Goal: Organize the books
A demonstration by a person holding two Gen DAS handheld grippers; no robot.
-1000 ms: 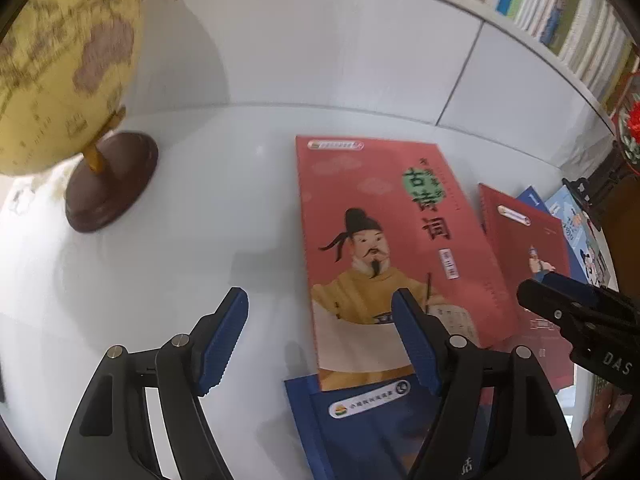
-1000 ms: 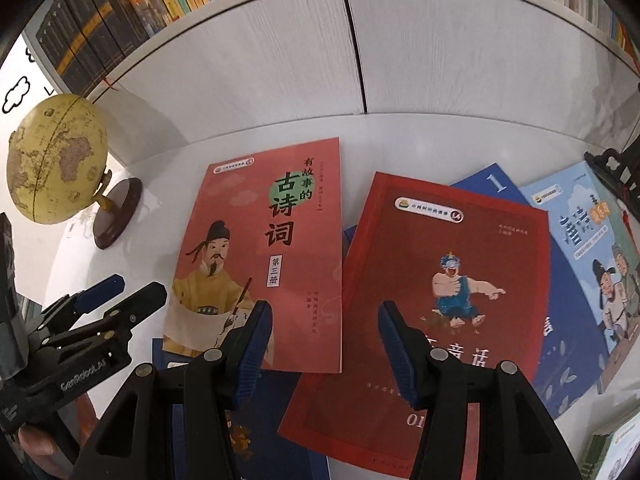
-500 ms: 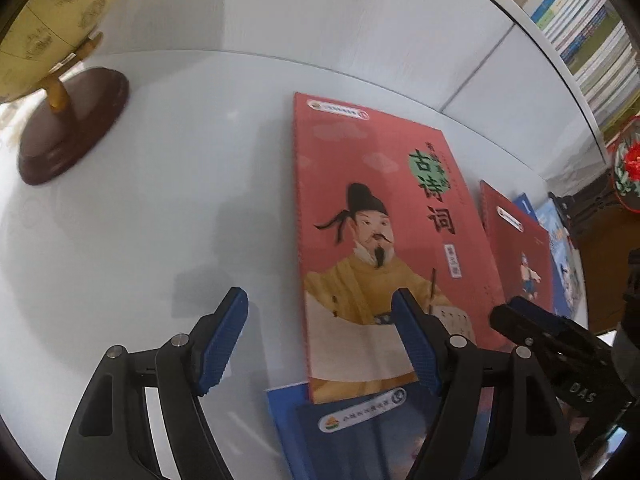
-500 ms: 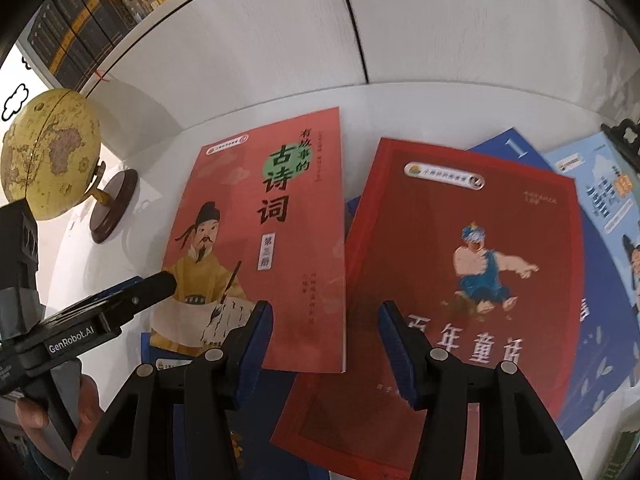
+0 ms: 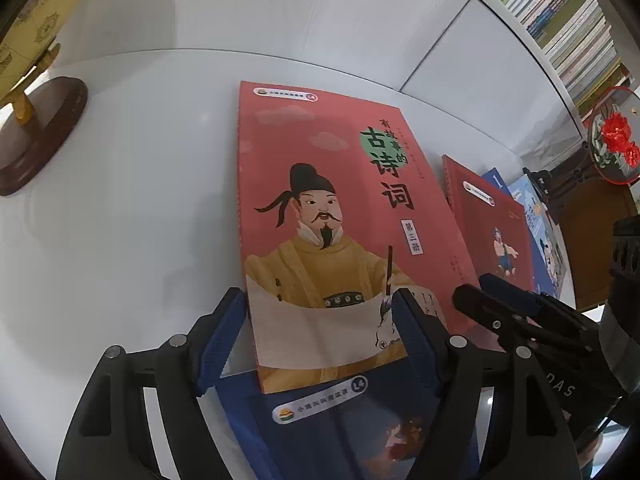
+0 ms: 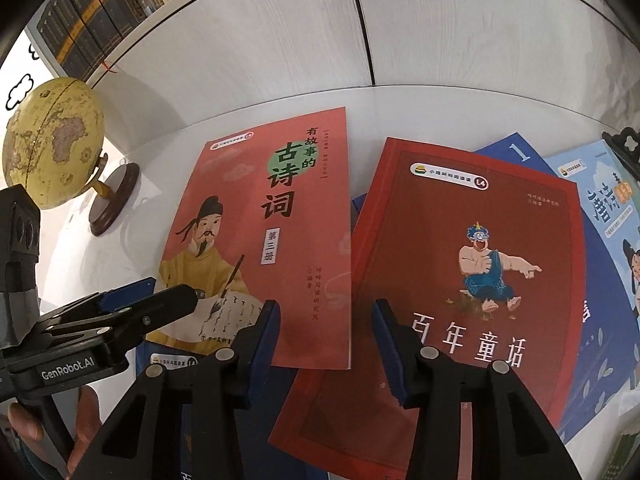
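- Left wrist view: left gripper (image 5: 318, 330) jaws apart, straddling the pink poetry book's (image 5: 344, 216) lower edge; contact cannot be judged
- Right gripper (image 6: 325, 334) jaws apart, just been closing, above the pink and red book (image 6: 472, 264), gripping nothing

Soft, even indoor light falls on the glossy white tabletop (image 5: 132, 208), which carries faint grey shadows and a pale sheen (strongest near the round dark-brown wooden globe base (image 5: 38, 132)). Both fisheye views bend straight lines and darken to black at the corners. Book covers stay sharp; the rims blur.
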